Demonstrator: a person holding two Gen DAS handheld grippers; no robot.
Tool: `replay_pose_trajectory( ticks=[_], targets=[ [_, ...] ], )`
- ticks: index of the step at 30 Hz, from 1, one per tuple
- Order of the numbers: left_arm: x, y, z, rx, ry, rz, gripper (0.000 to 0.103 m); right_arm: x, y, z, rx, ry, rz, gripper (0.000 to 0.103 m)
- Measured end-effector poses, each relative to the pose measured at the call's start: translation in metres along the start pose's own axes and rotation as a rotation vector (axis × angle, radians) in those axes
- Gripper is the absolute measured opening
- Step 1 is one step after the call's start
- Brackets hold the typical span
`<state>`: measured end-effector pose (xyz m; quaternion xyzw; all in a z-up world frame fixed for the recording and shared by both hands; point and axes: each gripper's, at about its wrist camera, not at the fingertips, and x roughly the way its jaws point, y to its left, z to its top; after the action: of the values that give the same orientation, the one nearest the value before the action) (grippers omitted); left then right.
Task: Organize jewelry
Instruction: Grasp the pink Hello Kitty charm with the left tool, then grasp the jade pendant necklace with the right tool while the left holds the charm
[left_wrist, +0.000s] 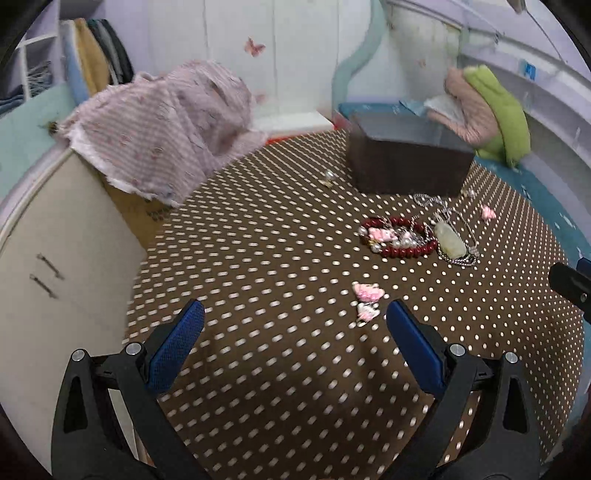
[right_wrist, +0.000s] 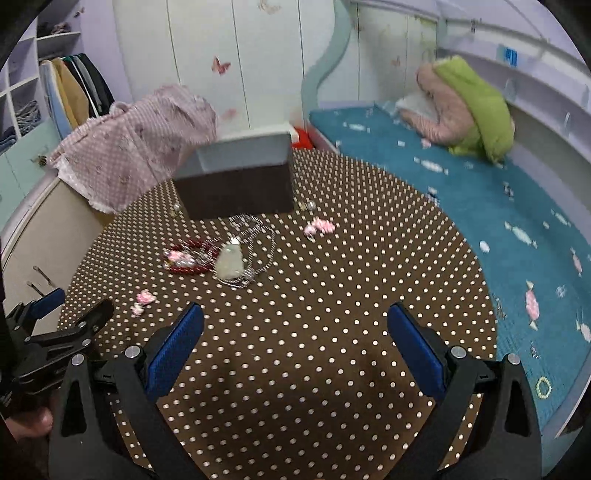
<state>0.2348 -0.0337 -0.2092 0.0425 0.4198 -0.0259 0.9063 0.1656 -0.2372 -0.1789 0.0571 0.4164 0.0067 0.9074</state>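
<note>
A dark brown open box (left_wrist: 408, 162) stands at the far side of the dotted brown tablecloth (left_wrist: 277, 258); it also shows in the right wrist view (right_wrist: 238, 188). In front of it lie a red bead bracelet (left_wrist: 400, 240), a silver chain necklace with a pale jade pendant (left_wrist: 450, 240) and pink charms (left_wrist: 366, 291). The pendant (right_wrist: 229, 262) and red bracelet (right_wrist: 186, 256) also show in the right wrist view. My left gripper (left_wrist: 295, 325) is open and empty, close to the pink charms. My right gripper (right_wrist: 295, 325) is open and empty, nearer than the jewelry.
A pink striped cloth (left_wrist: 166, 122) drapes over a cabinet at the left. A teal bed (right_wrist: 498, 229) with a green and pink blanket (right_wrist: 469, 107) lies to the right. A small silver item (left_wrist: 328, 177) lies left of the box. A pink charm (right_wrist: 319, 226) lies right of the box.
</note>
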Motion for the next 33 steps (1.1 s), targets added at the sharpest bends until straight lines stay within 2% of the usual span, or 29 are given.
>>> replay_pose_trajectory(
  ticks=[6, 7, 10, 11, 12, 13, 14, 15, 18, 21, 23, 26, 28, 33],
  targets=[
    [0.035, -0.016, 0.009, 0.036, 0.075, -0.035, 0.097, 0.021, -0.01, 0.006, 0.029, 0.06, 0.002, 0.095],
    [0.039, -0.017, 0.009, 0.034, 0.085, -0.054, 0.094, 0.023, -0.011, 0.007, 0.028, 0.066, 0.002, 0.095],
    [0.046, -0.026, 0.009, 0.039, 0.094, -0.091, 0.067, 0.029, -0.014, 0.012, 0.023, 0.076, 0.007, 0.095],
    [0.045, -0.028, 0.009, 0.045, 0.091, -0.099, 0.063, 0.032, -0.015, 0.015, 0.023, 0.08, 0.013, 0.095],
    [0.045, -0.03, 0.009, 0.054, 0.086, -0.105, 0.047, 0.035, -0.014, 0.016, 0.018, 0.085, 0.024, 0.095],
    [0.046, -0.032, 0.009, 0.061, 0.083, -0.12, 0.037, 0.039, -0.012, 0.017, 0.009, 0.093, 0.033, 0.095],
    [0.045, -0.032, 0.01, 0.06, 0.085, -0.133, 0.032, 0.041, -0.01, 0.017, 0.0, 0.097, 0.045, 0.095],
    [0.045, -0.03, 0.011, 0.054, 0.088, -0.157, 0.022, 0.045, -0.005, 0.018, -0.017, 0.104, 0.061, 0.095],
    [0.042, -0.025, 0.013, 0.025, 0.096, -0.219, 0.021, 0.051, 0.01, 0.024, -0.057, 0.107, 0.113, 0.091],
    [0.036, -0.017, 0.013, 0.008, 0.076, -0.23, 0.021, 0.059, 0.024, 0.031, -0.102, 0.115, 0.152, 0.072],
    [0.031, -0.013, 0.014, 0.0, 0.059, -0.231, 0.022, 0.067, 0.031, 0.037, -0.123, 0.129, 0.173, 0.051],
    [0.019, -0.006, 0.015, -0.016, 0.039, -0.226, 0.022, 0.073, 0.039, 0.041, -0.148, 0.135, 0.204, 0.043],
    [0.017, -0.001, 0.016, -0.023, 0.033, -0.228, 0.022, 0.079, 0.046, 0.045, -0.171, 0.142, 0.219, 0.041],
    [0.015, -0.001, 0.017, -0.031, 0.029, -0.238, 0.022, 0.099, 0.061, 0.044, -0.236, 0.179, 0.189, 0.036]
  ],
)
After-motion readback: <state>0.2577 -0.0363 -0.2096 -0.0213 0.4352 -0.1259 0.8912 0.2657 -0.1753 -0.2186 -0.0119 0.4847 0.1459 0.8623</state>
